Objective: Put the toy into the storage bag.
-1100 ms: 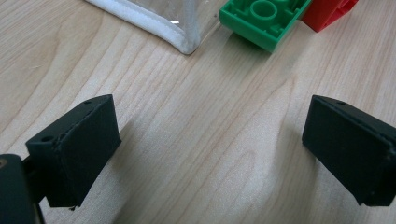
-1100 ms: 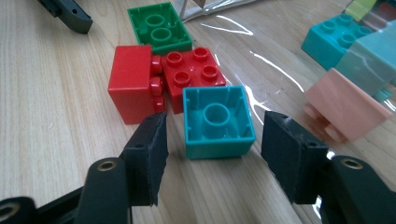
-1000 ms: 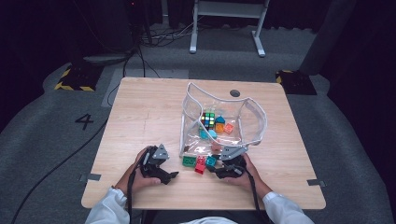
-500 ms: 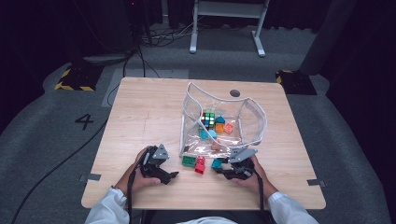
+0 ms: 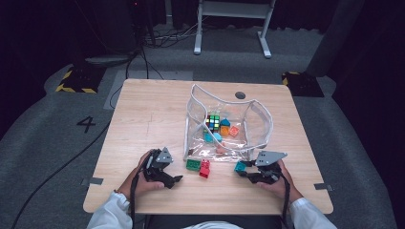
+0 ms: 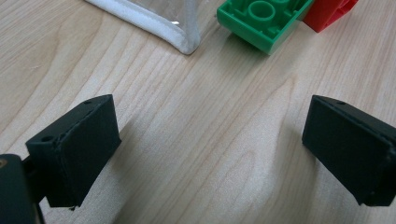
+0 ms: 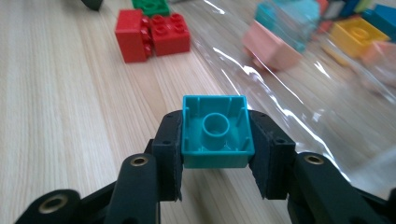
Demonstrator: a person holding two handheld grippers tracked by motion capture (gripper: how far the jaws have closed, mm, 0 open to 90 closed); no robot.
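Observation:
A teal brick (image 7: 217, 132), hollow underside facing the camera, sits between the jaws of my right gripper (image 7: 216, 140); the jaws have just been closing and now press on both its sides. From above, this teal brick (image 5: 240, 166) and my right gripper (image 5: 244, 170) are at the front right corner of the clear bag (image 5: 260, 119). My left gripper (image 6: 210, 149) is open over bare wood with nothing between its jaws. It rests near the table's front, left gripper (image 5: 173, 180) just left of a green brick (image 5: 193, 164) and a red brick (image 5: 205, 168).
The clear bag (image 7: 299, 93) holds a puzzle cube (image 5: 213, 122) and several coloured bricks, among them a pink brick (image 7: 271, 46) and a yellow brick (image 7: 357, 32). The bag's white-trimmed corner (image 6: 154, 23) lies just beyond my left gripper. A round hole (image 5: 240, 95) is in the far tabletop.
My right gripper has moved to the right with the teal brick, away from the red and green bricks. The left gripper has stayed where it was.

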